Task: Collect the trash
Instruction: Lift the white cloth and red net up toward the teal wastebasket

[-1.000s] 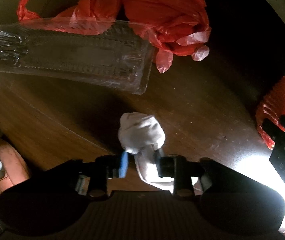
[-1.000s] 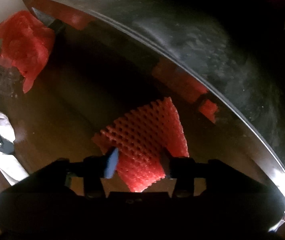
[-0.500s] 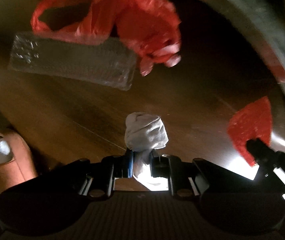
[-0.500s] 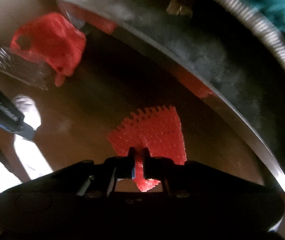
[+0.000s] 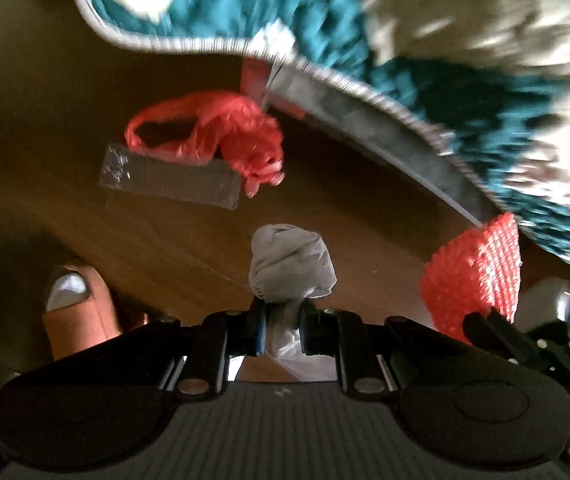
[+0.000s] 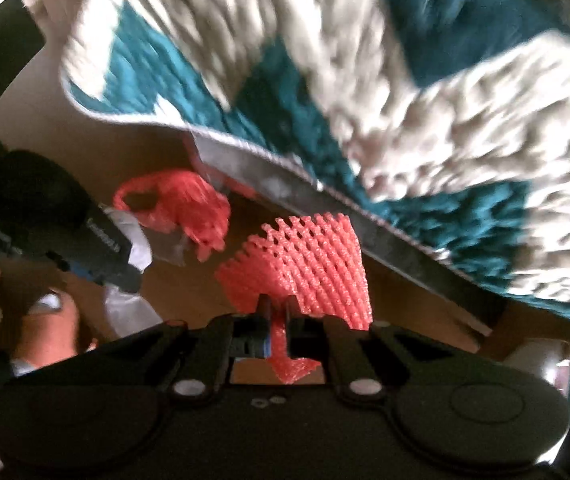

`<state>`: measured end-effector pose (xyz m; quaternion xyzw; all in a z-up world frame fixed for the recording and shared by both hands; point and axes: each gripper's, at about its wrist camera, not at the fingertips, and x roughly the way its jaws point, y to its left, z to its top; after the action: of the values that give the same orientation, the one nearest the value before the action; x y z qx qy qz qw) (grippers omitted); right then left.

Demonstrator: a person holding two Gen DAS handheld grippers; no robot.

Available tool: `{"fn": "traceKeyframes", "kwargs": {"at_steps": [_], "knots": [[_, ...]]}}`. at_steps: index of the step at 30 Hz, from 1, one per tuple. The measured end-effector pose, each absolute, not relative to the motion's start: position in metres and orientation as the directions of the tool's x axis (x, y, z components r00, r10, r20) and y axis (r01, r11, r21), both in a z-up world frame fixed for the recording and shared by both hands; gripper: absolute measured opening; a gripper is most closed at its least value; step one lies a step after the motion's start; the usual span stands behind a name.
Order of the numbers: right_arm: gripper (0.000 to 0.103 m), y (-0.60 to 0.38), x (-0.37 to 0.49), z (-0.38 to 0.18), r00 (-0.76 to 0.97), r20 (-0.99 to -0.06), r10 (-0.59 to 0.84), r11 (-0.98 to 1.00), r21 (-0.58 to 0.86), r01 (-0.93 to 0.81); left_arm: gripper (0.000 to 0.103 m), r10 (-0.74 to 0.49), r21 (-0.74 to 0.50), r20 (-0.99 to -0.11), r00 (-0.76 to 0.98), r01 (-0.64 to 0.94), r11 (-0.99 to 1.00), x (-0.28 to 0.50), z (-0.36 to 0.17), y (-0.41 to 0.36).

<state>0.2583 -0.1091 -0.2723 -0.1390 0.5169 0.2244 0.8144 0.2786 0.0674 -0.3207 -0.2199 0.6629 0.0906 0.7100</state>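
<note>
Black gripper, blue pad, silver screws

Crumpled white tissue wad, red foam netting, glossy red plastic bag, clear ribbed plastic tray, smooth wooden floor, shaggy teal-and-cream rug

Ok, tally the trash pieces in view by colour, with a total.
Red: 2, plastic bag on the floor, foam net in the right gripper.
White: 1, crumpled tissue in the left gripper.
Clear: 1, plastic tray on the floor.
Total: 4
</note>
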Motion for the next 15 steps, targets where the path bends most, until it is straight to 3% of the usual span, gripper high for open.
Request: {"fn": "traceKeyframes", "kwargs": {"at_steps": [15], "knots": [[0.005,-0.135,0.167,-0.126,0.584,-0.741,0.33,0.872,0.003,-0.489,0.015,-0.13,-0.274,-0.879,0.459,-0.262,0.925,0.202,-0.138,0.054]]}}
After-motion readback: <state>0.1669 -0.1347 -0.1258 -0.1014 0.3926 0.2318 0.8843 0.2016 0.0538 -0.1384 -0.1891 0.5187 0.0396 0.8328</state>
